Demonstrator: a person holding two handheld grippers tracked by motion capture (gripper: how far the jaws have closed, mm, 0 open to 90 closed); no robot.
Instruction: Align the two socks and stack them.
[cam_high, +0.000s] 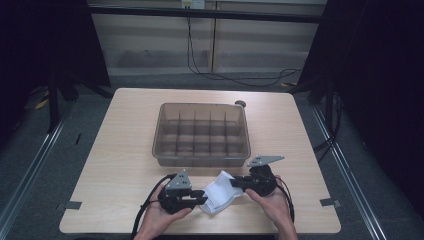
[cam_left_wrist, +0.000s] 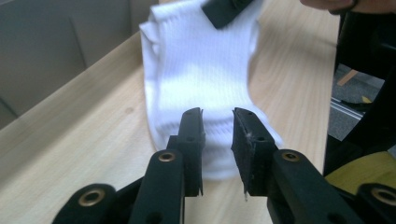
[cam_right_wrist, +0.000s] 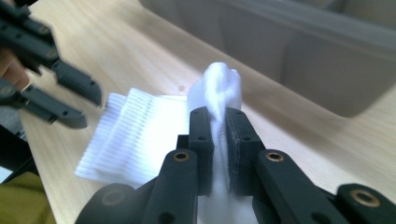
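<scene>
You're mid-fold: right gripper (cam_right_wrist: 218, 135) clamps a bunched end of the white sock (cam_high: 218, 192) lying on the table (cam_high: 120, 150) in front of the divided bin (cam_high: 202, 132). Left gripper (cam_left_wrist: 217, 122) is released, jaws apart over the other end. Binning is left.

Right gripper (cam_right_wrist: 218, 130) fingers (cam_right_wrist: 201, 140) pinch the white sock (cam_right_wrist: 140, 135).

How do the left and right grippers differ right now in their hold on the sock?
The right gripper is shut on the sock, with a white fold pinched up between its pads; the left gripper stands open, a gap between its pads, with nothing pinched. The right gripper grips the sock's end nearer the bin; the left gripper's jaws sit over the sock's other end. Both are black, hand-held, and low over the table.
</scene>
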